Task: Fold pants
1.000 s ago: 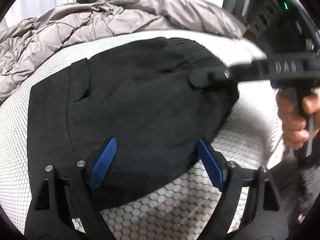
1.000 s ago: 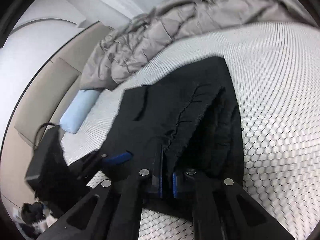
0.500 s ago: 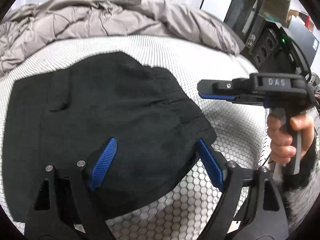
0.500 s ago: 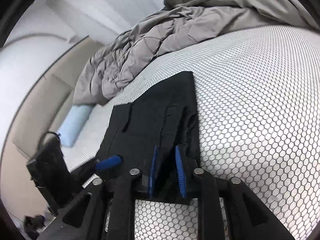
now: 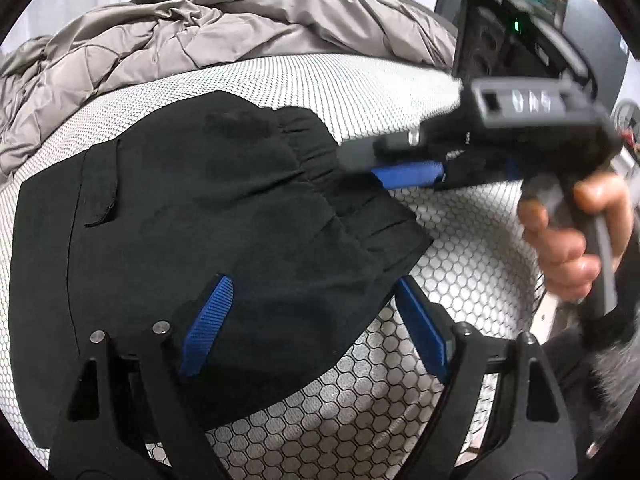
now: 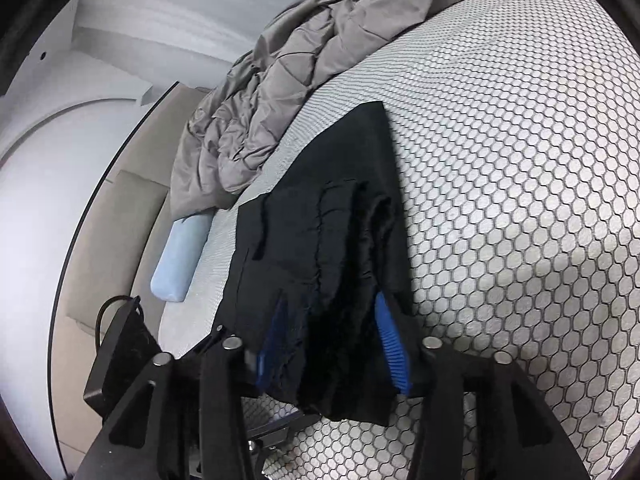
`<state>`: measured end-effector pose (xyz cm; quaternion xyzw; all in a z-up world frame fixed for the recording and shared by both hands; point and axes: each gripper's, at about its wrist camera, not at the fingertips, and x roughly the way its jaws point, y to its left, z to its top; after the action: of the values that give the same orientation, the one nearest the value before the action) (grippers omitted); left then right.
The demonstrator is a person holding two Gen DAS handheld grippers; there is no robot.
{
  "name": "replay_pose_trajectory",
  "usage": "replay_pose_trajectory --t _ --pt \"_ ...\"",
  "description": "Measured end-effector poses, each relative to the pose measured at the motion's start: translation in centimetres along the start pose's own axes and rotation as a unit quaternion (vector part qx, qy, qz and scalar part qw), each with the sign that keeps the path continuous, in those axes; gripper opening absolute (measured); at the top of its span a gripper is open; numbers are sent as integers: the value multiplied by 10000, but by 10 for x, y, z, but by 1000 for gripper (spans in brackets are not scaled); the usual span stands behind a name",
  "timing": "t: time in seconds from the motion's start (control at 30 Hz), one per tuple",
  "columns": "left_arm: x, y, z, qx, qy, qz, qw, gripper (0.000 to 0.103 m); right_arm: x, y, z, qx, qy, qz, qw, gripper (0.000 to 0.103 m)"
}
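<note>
The right gripper [image 6: 332, 344] is seen from its own camera with its blue-padded jaws parted; they have just been opening, and a bunched fold of the black pants [image 6: 320, 240] lies between the pads, which no longer pinch it. In the left wrist view the same gripper [image 5: 404, 172] is shown blurred at the gathered waistband, held by a hand [image 5: 572, 240] wrapped round its grip.

The left gripper [image 5: 316, 324] is held with its jaws spread wide — one blue pad over the black cloth, the other just past the cloth's edge, above the bedding. Nothing is clamped by it.

The pants are laid on a white mattress cover [image 5: 360, 396] printed with a honeycomb pattern, folded into a compact dark shape with a pocket flap visible on top. Beyond the pants, at the far side of the cover, a rumpled grey quilt [image 5: 168, 40] is heaped. To the pants' left in the right wrist view, a pale blue pillow [image 6: 182, 256] is tucked against the quilt — beside it a beige headboard [image 6: 120, 208] is seen.
</note>
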<state>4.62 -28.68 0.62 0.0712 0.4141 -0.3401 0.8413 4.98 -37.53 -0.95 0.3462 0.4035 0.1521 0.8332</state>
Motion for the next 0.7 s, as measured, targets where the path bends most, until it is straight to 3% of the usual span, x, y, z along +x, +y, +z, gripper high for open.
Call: replay_pose_trajectory --t 0.13,0.23,0.37,0.5,0.6,0.7 --pt "-18 13 4 -251 -225 -235 9992 81 4 9 -1 -142 57 -80 9999 48" --pt "-28 23 6 -414 -481 -199 9978 81 5 13 0 -137 25 31 9999 48" --pt "0 33 5 -654 71 94 9978 81 8 5 -3 -87 143 5 9999 48" --pt "-1 27 6 -398 45 263 9989 81 14 2 -5 63 116 52 9999 48" --pt "1 30 5 -476 54 203 9986 81 14 26 -3 -265 -39 178 9995 48" --pt "2 28 4 -400 56 224 9989 81 24 37 -4 -609 -80 -6 9981 48"
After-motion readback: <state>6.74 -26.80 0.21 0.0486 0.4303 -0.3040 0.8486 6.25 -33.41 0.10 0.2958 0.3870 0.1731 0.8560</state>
